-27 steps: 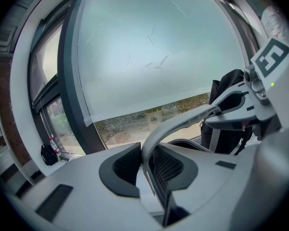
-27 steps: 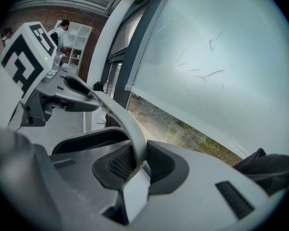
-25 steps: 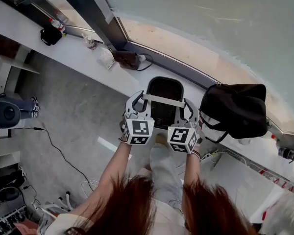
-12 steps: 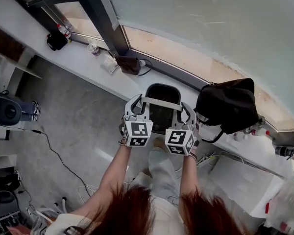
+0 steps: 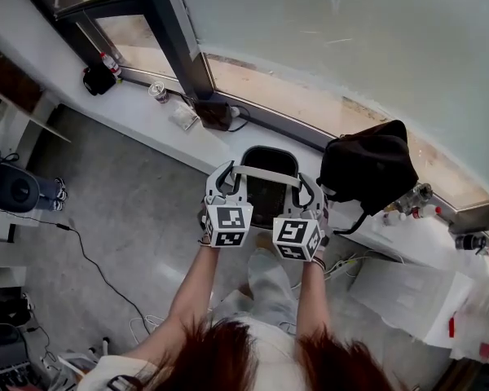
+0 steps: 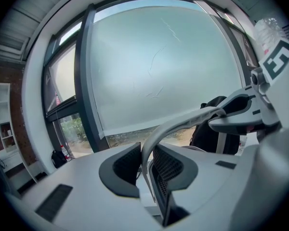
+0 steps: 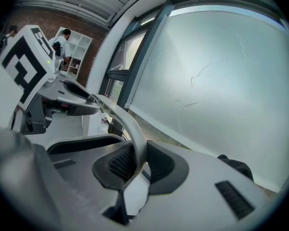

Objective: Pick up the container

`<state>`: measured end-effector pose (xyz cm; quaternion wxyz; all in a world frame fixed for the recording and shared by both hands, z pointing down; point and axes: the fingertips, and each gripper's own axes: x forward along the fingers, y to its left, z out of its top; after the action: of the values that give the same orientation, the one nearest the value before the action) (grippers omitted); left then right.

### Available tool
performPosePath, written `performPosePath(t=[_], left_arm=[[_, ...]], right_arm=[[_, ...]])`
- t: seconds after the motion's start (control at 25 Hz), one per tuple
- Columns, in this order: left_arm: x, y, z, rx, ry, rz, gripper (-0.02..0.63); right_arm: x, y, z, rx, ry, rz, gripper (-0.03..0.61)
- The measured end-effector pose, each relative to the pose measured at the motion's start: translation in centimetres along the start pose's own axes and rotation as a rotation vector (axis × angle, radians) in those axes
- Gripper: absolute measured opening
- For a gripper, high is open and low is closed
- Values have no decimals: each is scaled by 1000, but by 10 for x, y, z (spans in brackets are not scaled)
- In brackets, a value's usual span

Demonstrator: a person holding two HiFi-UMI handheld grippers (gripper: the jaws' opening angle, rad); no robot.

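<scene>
Gripping 1 pale grey curved handle point(image 6: 183, 121), the left gripper point(image 6: 146, 162) is clamped on one end and the right gripper point(image 7: 138, 162) on the other. The handle's long axis runs side to side between the 2 grippers, so neither hand is nearer. Just beyond and below them hangs 1 dark open-topped plastic container point(image 5: 270, 150), seemingly clear of the floor, before the white window ledge point(image 5: 147, 116). Farther right sits 1 black bag point(image 5: 367, 169). Any further lift likely needs both ends kept level.

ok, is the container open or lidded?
Open: head view looks into the container, dark inside, no lid. Its grey handle crosses the mouth, clamped by the left hand-held gripper and right hand-held gripper.
</scene>
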<state>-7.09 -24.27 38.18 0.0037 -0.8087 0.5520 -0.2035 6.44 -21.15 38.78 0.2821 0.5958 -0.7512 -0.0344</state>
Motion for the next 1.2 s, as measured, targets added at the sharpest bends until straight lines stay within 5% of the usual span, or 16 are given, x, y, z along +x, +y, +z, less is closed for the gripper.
performPosePath(t=[1.2], left_arm=[[-164,12,67,-2,-130,-12,87]], right_arm=[[-154,18,90,-51,-164,-124,69]])
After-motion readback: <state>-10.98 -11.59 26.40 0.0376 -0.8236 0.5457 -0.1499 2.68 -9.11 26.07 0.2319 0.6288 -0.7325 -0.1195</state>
